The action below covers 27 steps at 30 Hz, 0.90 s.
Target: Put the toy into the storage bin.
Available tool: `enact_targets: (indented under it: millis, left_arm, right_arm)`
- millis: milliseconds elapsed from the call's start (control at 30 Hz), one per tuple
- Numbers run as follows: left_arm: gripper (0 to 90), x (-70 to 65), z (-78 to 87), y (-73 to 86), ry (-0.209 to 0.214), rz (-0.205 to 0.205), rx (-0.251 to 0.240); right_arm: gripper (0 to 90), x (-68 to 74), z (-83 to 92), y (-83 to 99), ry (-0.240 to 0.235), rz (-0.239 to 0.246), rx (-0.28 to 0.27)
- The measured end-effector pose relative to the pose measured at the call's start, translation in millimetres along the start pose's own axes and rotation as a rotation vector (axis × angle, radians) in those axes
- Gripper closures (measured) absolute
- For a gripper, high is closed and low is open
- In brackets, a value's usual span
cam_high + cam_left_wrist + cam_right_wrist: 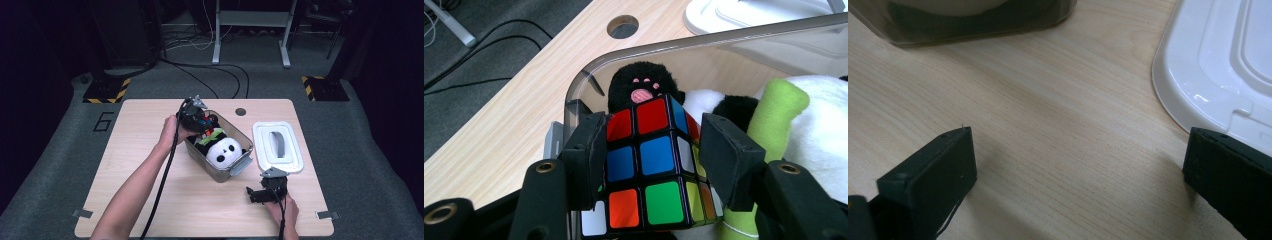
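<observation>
Cube (651,170) clamped in left gripper (651,160), inside bin rim (589,70)

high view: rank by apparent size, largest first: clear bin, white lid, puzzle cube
1. clear bin, widest footprint, though the white lid comes close.
2. white lid, lying flat beside the bin.
3. puzzle cube, far smallest, partly hidden by the left hand-held gripper at the bin's far end.
</observation>
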<state>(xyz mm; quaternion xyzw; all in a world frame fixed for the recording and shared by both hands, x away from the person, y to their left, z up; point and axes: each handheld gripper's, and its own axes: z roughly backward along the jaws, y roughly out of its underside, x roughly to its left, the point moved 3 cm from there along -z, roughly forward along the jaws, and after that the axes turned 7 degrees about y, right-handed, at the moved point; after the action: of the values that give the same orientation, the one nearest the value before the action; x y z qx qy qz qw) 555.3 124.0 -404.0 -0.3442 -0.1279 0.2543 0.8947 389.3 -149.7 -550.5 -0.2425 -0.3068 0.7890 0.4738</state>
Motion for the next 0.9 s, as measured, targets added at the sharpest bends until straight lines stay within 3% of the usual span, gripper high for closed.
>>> enact_targets:
  millis: [133,200,233,267,300,333,433,500,600,733,767,900]
  left_arm:
    - [45.4,1.5,6.4,-0.4,-0.009,0.018,-0.024]
    - [40.7,3.2,10.8,0.3,-0.007,0.046,-0.041]
    - [34.2,3.6,13.2,1.0,-0.015,0.065,-0.046]
    - [31.8,4.3,17.3,2.3,0.001,0.08,-0.059]
    - [29.7,4.3,17.3,2.3,0.001,0.08,-0.059]
    - [27.0,5.4,25.7,4.5,0.006,0.111,-0.082]
    - [22.5,5.4,40.7,9.0,0.016,0.141,-0.118]
    - [18.3,3.8,52.6,14.5,0.004,0.138,-0.133]
    - [15.1,-1.2,69.9,29.1,-0.015,0.133,-0.138]
    - [14.3,-6.2,79.5,45.4,-0.035,0.131,-0.129]
    - [14.1,-9.9,84.3,58.8,-0.047,0.137,-0.127]
    - [12.3,-12.9,89.2,85.6,-0.081,0.149,-0.106]
  right_arm:
    - [0.0,0.0,0.0,0.0,-0.001,0.001,0.0]
    - [0.0,0.0,0.0,0.0,-0.001,0.001,0.0]
    - [0.0,0.0,0.0,-0.1,0.0,0.0,0.0]
    - [0.0,0.1,0.0,0.0,0.0,0.0,0.0]
    - [0.0,0.0,0.0,-0.1,0.0,0.003,-0.001]
    - [0.0,0.1,-0.1,-0.1,-0.001,0.004,-0.001]
    - [0.0,0.6,0.0,-0.1,-0.005,0.004,0.002]
    - [0.0,0.4,-0.1,-0.1,-0.01,0.017,-0.001]
    - [0.0,0.4,0.0,-0.2,-0.011,0.018,-0.001]
    - [0.0,0.2,0.1,-0.1,-0.012,0.017,-0.001]
    - [0.0,0.2,-0.1,-0.3,-0.013,0.017,0.002]
    - [0.0,0.6,-0.2,-0.4,-0.009,0.013,0.001]
